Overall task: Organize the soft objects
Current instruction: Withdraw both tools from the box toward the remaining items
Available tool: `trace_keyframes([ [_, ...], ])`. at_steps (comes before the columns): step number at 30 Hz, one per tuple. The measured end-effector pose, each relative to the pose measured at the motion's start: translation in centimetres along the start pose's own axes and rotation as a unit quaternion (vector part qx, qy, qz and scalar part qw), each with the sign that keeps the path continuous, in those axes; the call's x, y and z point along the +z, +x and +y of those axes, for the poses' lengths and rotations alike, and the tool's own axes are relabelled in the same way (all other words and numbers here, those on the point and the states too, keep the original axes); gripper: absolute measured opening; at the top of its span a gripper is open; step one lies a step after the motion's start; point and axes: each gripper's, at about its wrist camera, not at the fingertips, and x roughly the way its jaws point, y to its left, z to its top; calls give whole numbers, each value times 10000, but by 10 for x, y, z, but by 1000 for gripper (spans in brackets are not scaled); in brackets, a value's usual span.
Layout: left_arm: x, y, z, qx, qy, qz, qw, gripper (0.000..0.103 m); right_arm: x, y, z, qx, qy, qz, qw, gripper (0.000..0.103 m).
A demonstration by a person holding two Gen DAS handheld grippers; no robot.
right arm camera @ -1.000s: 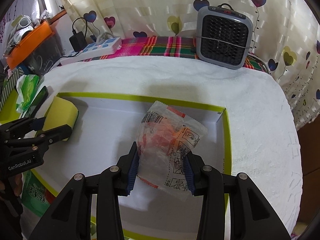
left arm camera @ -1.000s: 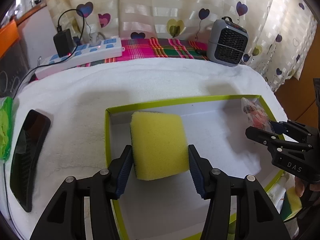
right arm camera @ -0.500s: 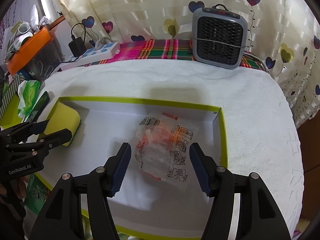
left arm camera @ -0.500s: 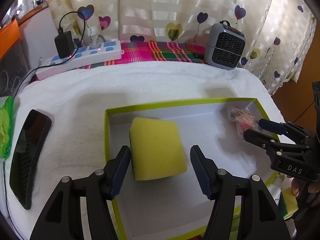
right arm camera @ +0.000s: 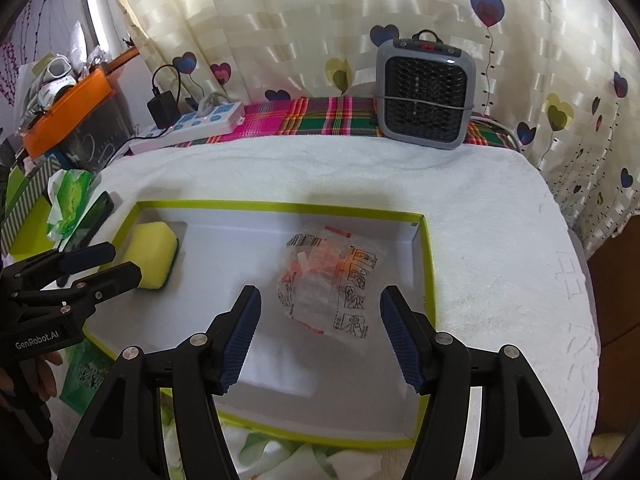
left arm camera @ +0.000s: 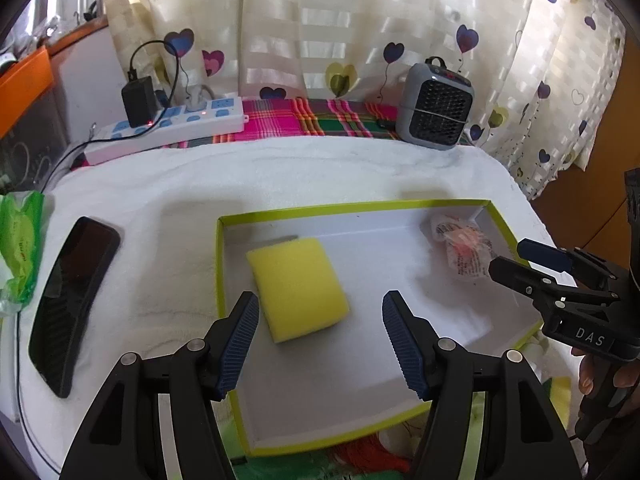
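A yellow sponge lies in the left part of a shallow white box with a lime-green rim. My left gripper hangs open just above and behind the sponge, with its pads clear of it. A clear plastic packet with orange contents lies in the right part of the same box. My right gripper is open over the packet's near end and does not touch it. Each view also shows the other gripper at the side: the right gripper and the left gripper beside the sponge.
The box sits on a white towel. A black phone and a green packet lie to the left. A power strip and a grey heater stand at the back. Green and orange clutter lies below the box's near edge.
Both grippers opened and let go. The sponge and the packet now lie loose in the box. Both grippers have drawn back and up a little.
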Motion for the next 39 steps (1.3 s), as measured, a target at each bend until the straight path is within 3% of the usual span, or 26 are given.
trace_keyframes([
  [13,-24,-34,-5,-75,-42,-151,9998,64,-18,-34,7,22,41,-263,9996,63],
  [39,-102,-78,-10,-525,-389,-296,9974,64,-104,-96,-3,399,59,-822,9958,63],
])
